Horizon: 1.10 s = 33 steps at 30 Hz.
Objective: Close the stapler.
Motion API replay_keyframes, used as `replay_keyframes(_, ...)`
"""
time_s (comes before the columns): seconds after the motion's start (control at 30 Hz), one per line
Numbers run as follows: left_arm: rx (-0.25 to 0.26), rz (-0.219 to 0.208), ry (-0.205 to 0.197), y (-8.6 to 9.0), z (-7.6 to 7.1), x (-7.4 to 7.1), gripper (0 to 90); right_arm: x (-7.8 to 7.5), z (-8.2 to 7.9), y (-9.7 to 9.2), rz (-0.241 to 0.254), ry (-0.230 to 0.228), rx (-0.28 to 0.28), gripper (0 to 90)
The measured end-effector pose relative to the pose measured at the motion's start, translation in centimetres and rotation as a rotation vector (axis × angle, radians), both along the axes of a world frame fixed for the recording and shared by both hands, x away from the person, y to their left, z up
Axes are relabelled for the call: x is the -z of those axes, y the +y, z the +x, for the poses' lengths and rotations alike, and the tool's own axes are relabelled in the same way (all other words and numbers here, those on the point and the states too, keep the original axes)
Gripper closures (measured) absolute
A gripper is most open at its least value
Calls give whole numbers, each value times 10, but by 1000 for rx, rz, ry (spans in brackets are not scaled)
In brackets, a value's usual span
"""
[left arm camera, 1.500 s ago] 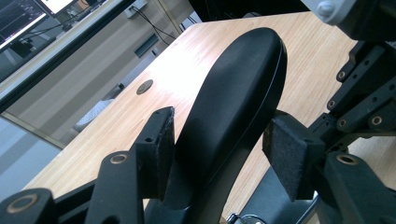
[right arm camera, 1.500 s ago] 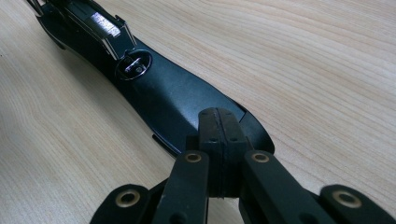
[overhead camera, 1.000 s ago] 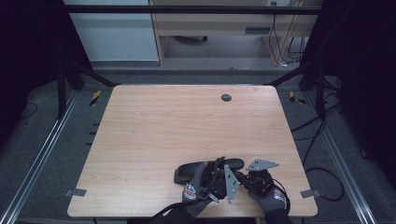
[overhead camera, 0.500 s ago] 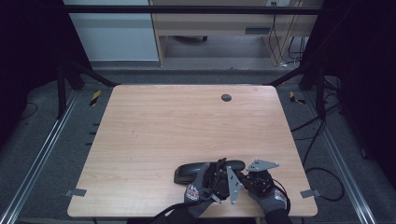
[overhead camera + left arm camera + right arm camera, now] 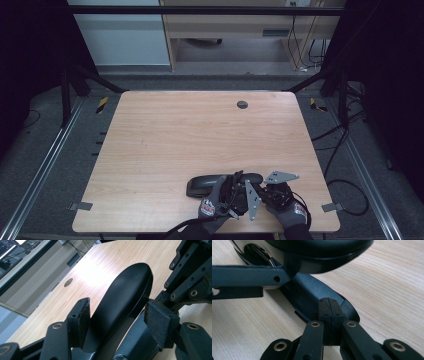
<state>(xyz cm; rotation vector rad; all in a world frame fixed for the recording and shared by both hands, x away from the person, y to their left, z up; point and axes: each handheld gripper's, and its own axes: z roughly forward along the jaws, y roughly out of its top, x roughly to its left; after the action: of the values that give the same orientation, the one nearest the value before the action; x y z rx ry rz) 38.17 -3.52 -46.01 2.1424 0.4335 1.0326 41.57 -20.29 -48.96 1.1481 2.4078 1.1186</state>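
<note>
1. The black stapler (image 5: 210, 183) lies near the table's (image 5: 165, 145) near edge, its right end hidden behind both grippers.
2. The left gripper (image 5: 117, 326) straddles the stapler's raised top arm; its jaws have just been opening, pads apparently clear.
3. The right gripper (image 5: 329, 305) is pinched closed, its tips against the stapler's base.

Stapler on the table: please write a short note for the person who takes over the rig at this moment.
Left gripper: jaws have just been opening; the stapler's top arm lies between them, and the pads seem not to press.
Right gripper: shut, tips on the stapler's base.
Stapler: near the front edge of the table, top arm raised off the base.
Done: stapler swung open.
Left: probably free the left gripper, then load or close it.
</note>
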Motion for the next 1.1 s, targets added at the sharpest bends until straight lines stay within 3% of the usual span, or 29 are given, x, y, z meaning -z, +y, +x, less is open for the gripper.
replay_keyframes(0.37, 2, 2, 1, 0, 0, 1, 378, 0, 0, -1, 8, 5, -2, 900)
replay_keyframes(0.73, 1, 9, 27, 1, -2, -2, 348, -1, 0, -2, 8, 0, 5, 900)
replay_keyframes(1.1, 23, -80, 25, 19, -8, -31, 336, -5, 0, -8, 16, -21, 40, 900)
